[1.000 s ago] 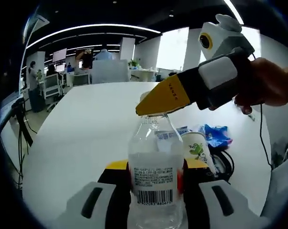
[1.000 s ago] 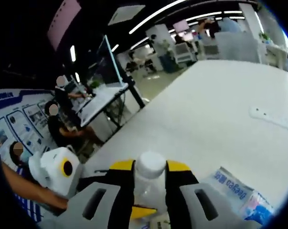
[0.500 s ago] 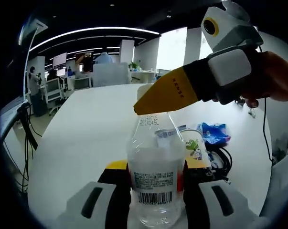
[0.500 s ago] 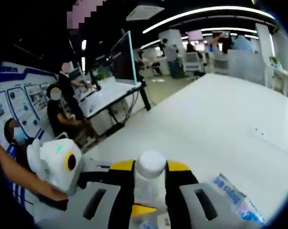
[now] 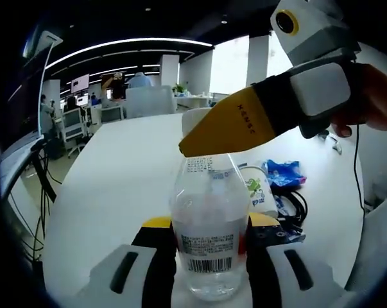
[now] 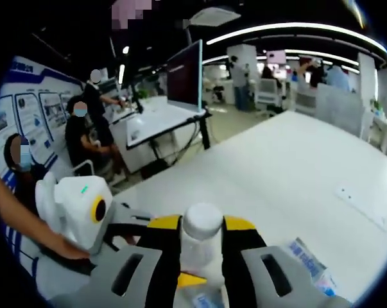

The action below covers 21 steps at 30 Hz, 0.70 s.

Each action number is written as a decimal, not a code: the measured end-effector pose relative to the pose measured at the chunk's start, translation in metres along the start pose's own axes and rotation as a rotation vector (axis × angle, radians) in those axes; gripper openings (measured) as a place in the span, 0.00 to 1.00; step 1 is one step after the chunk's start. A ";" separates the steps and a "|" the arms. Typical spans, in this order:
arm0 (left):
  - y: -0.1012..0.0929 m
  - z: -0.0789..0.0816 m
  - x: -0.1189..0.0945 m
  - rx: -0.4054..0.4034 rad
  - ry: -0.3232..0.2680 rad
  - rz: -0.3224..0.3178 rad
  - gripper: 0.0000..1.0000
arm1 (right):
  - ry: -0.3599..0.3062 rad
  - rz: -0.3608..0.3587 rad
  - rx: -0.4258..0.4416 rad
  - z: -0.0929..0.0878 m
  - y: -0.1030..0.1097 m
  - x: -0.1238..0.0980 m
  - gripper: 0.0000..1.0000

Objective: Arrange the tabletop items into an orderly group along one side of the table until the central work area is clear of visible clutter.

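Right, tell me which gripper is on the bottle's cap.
The right gripper: its yellow jaws close on the white cap. The left gripper clamps the bottle lower, around its labelled body.

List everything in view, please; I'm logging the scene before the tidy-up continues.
Clear plastic water bottle: one, clear with a white label, upright between the left gripper's jaws.
White bottle cap: one, white, between the right gripper's jaws.
Paper cup with green print: one, white and green, behind the bottle.
Crumpled blue wrapper: one, blue, beyond the cup.
Black cable: one, black, coiled beside the cup.
White table: one, white, under all items.
Left gripper: one, yellow-tipped, shut on the bottle's body.
Right gripper: one, yellow-tipped, shut on the cap.
Hand: one, holding the right gripper.
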<state>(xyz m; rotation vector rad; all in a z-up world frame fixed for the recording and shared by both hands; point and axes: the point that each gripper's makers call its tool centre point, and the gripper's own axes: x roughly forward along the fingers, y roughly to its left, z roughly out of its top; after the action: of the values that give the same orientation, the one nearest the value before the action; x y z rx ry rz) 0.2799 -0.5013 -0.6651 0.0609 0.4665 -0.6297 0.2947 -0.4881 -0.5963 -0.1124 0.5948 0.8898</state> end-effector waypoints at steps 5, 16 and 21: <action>-0.001 -0.001 -0.005 0.007 -0.013 0.010 0.41 | -0.001 0.000 -0.039 0.000 0.006 -0.001 0.20; 0.001 -0.003 -0.011 0.005 -0.024 0.024 0.41 | 0.001 -0.007 -0.106 0.002 0.017 0.001 0.21; 0.004 -0.006 -0.014 0.023 -0.009 0.037 0.42 | 0.006 -0.022 -0.111 0.002 0.025 0.003 0.21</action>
<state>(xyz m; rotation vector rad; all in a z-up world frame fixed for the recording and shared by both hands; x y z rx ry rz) 0.2697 -0.4889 -0.6650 0.0884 0.4486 -0.5985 0.2781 -0.4690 -0.5924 -0.2218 0.5483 0.9015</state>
